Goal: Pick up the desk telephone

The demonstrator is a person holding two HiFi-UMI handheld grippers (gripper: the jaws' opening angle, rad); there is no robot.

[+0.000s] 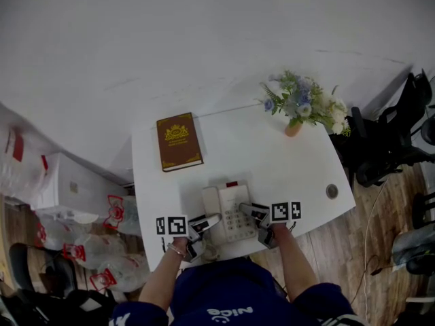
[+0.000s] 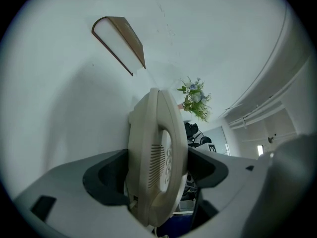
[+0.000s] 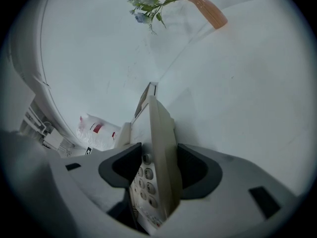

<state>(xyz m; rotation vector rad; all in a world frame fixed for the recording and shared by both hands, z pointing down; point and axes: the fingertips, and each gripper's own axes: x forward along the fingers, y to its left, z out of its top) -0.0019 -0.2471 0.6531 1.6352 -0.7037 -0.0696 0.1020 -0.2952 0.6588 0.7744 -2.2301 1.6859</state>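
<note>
A cream desk telephone (image 1: 228,212) with a handset on its left and a keypad on its right lies at the near edge of the white table (image 1: 272,155). My left gripper (image 1: 212,221) is shut on the phone's left side; in the left gripper view the phone (image 2: 158,162) stands edge-on, clamped between the dark pads (image 2: 106,180). My right gripper (image 1: 246,210) is shut on the keypad side, and in the right gripper view the phone (image 3: 156,148) fills the gap between the jaws. Whether its base is off the table is unclear.
A brown book (image 1: 179,141) lies at the table's far left. A vase of flowers (image 1: 306,107) stands at the far right corner. Plastic bags (image 1: 102,250) lie on the floor to the left, and dark office chairs (image 1: 391,141) stand to the right.
</note>
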